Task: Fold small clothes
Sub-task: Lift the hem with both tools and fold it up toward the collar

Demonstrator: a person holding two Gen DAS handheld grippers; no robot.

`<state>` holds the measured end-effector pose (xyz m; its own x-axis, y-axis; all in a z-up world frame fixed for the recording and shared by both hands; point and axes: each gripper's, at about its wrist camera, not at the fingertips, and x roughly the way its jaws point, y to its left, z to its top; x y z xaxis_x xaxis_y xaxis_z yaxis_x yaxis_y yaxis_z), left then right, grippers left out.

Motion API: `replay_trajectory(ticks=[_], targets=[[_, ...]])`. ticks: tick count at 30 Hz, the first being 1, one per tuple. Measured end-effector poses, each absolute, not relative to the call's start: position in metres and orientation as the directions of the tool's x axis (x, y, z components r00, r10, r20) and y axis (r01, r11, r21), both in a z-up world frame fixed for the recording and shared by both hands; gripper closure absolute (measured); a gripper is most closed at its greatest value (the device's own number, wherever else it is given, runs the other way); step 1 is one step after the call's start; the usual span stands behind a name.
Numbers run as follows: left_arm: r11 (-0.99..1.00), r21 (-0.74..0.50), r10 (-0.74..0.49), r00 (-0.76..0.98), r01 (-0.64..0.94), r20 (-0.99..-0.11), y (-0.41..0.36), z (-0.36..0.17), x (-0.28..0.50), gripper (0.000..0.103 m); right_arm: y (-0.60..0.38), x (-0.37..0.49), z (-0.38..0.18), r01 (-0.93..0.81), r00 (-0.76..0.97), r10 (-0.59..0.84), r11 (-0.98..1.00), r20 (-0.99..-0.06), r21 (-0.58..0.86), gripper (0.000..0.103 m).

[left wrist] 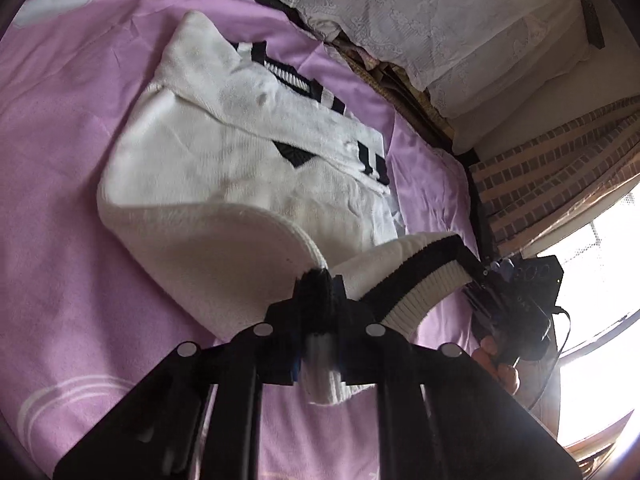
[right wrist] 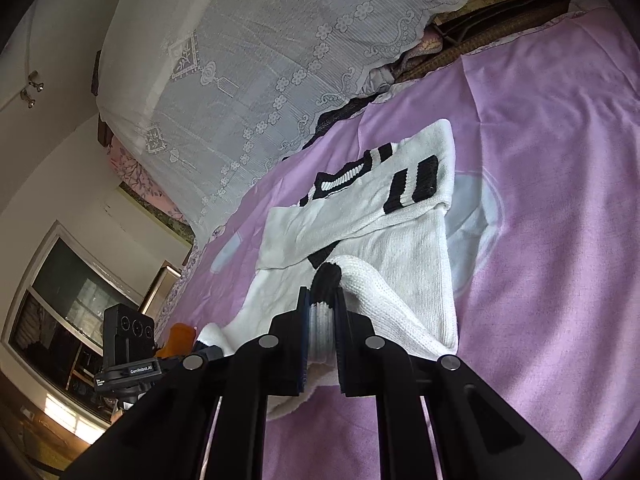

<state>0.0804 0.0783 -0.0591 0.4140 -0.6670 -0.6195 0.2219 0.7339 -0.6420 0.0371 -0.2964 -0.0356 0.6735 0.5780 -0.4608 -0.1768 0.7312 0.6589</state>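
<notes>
A small white knit sweater (left wrist: 224,184) with black stripes lies on the pink bedsheet (left wrist: 60,200), its sleeves folded across the body. My left gripper (left wrist: 319,284) is shut on the sweater's black-and-white ribbed hem at one corner and holds it lifted. My right gripper (right wrist: 323,296) is shut on the other corner of the same hem (right wrist: 320,320), also raised above the sheet. The sweater (right wrist: 380,248) stretches away from both grippers. The right gripper also shows in the left wrist view (left wrist: 512,304) at the right, and the left one in the right wrist view (right wrist: 132,360) at the lower left.
A white lace cover (right wrist: 260,60) over piled bedding lies along the far edge of the bed. A bright window (left wrist: 600,280) and a brick-patterned curtain (left wrist: 552,160) are to one side. A framed window or cabinet (right wrist: 68,300) stands beyond the bed.
</notes>
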Motion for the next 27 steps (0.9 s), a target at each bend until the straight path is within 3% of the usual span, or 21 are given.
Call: replay_trajectory(ticks=[8, 14, 27], targets=[[0.791, -0.57, -0.571, 0.604, 0.222, -0.557, 0.087, -0.012, 0.121, 0.092, -0.291, 0.076, -0.013, -0.168, 0.711, 0.54, 0.752, -0.45, 0.637, 0.091], [0.789, -0.589, -0.529, 0.678, 0.173, -0.51, 0.091, -0.005, 0.157, 0.092, -0.287, 0.111, -0.008, -0.147, 0.722, 0.52, 0.76, -0.457, 0.633, 0.091], [0.832, -0.544, -0.433, 0.741, 0.11, -0.513, 0.087, -0.003, 0.231, 0.092, -0.289, 0.199, -0.011, -0.113, 0.75, 0.511, 0.725, -0.42, 0.679, 0.091]])
